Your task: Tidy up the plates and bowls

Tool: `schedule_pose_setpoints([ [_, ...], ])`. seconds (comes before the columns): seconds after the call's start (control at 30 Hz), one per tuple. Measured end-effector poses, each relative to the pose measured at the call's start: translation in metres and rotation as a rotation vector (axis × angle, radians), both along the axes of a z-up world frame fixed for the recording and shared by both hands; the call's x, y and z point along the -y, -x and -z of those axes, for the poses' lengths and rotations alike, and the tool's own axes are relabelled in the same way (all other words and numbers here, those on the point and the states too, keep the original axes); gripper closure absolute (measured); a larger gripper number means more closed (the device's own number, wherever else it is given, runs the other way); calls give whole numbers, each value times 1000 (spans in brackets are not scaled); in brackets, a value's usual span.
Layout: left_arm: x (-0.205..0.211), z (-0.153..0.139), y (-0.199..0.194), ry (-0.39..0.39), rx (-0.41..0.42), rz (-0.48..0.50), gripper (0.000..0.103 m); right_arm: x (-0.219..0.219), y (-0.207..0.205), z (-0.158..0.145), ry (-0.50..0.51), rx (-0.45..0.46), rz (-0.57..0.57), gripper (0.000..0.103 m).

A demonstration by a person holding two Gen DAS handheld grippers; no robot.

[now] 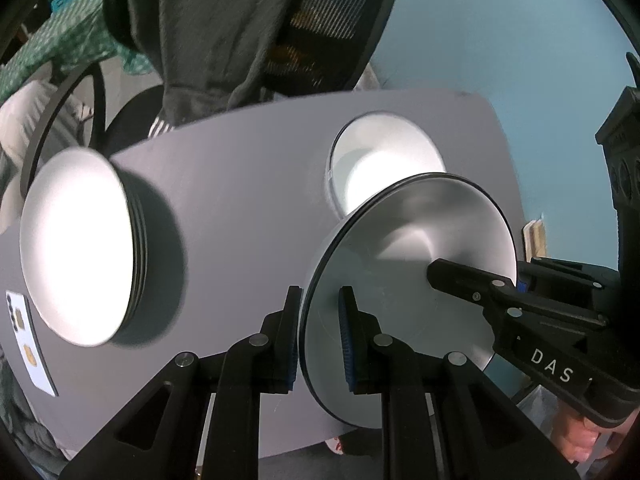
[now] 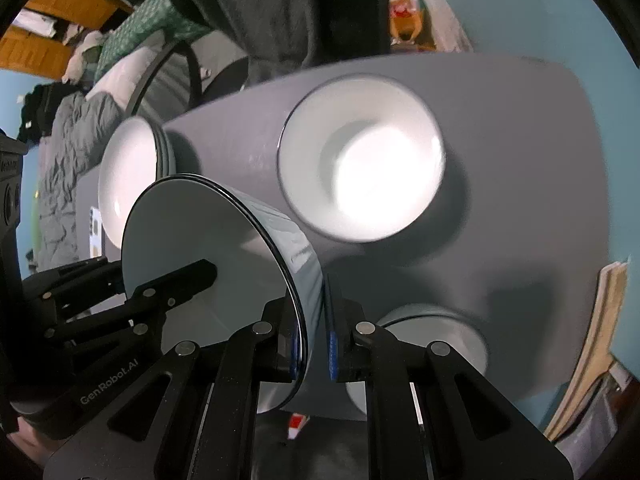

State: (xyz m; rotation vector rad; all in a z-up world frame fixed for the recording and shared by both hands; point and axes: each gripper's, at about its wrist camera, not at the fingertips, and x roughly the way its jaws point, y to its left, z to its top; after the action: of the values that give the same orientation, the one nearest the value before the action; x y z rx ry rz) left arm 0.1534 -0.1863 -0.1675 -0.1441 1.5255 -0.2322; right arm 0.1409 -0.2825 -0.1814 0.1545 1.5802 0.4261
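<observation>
Both grippers, left gripper (image 1: pixel 319 336) and right gripper (image 2: pixel 312 338), have their jaws nearly closed on opposite rim walls of one bowl (image 1: pixel 404 280) lifted off the counter (image 1: pixel 248 184); I judge it rigid, glossy, slippery and breakable, best pinched at the rim.

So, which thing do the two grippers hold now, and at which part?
Both hold one bowl by its rim: left gripper and right gripper on opposite sides.

A grey table (image 1: pixel 248 184) stands before a blue wall (image 1: pixel 500 40), a mesh chair (image 1: pixel 340 20) behind it.
</observation>
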Motion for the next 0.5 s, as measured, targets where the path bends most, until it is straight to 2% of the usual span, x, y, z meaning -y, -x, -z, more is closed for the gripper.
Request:
schedule_pose_setpoints([
  [0.17,12,0,-23,-13,16,23,86,5,-12,1,-9,7,29,92],
  [0.5,24,30,-57,-34,-18,32,86,23,-49,18,-4,-22,47,92],
])
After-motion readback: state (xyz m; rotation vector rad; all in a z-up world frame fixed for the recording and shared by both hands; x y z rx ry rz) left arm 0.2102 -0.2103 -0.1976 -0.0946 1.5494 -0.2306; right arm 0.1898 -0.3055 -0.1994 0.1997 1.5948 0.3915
